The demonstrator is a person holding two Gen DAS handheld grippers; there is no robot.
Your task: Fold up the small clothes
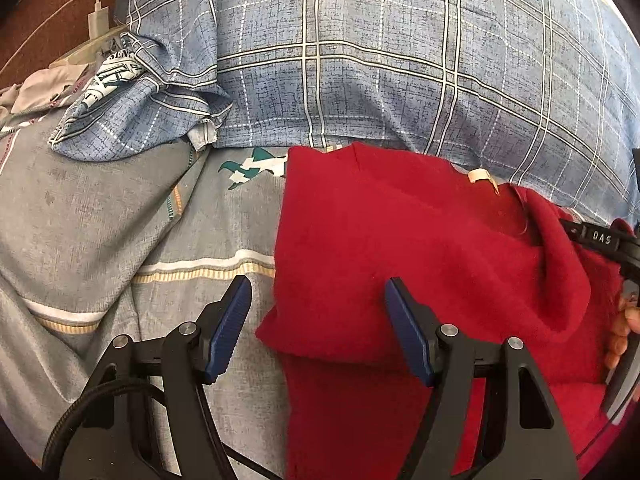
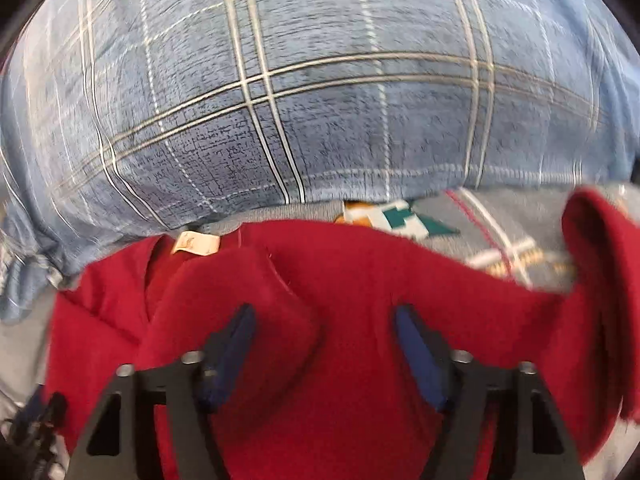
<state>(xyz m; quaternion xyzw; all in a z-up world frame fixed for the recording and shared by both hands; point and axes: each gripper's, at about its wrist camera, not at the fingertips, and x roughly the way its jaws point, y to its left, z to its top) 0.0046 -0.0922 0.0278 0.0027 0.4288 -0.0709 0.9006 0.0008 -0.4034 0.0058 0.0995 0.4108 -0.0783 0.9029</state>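
A small red knit garment (image 1: 400, 240) lies on the grey bedsheet (image 1: 100, 220), partly folded, with a cream neck label (image 1: 480, 176) at its far edge. My left gripper (image 1: 318, 292) is open over the garment's left edge and holds nothing. In the right wrist view the same garment (image 2: 340, 292) fills the lower half, label (image 2: 196, 243) at upper left, one part raised at the right (image 2: 600, 260). My right gripper (image 2: 322, 320) is open just above the cloth. The right gripper's body also shows in the left wrist view at the right edge (image 1: 608, 240).
A large blue plaid pillow (image 1: 380, 60) lies right behind the garment and shows in the right wrist view too (image 2: 300, 100). A rumpled blue plaid cloth (image 1: 140, 112) lies at the left. A white charger and cable (image 1: 98, 20) rest at the far left.
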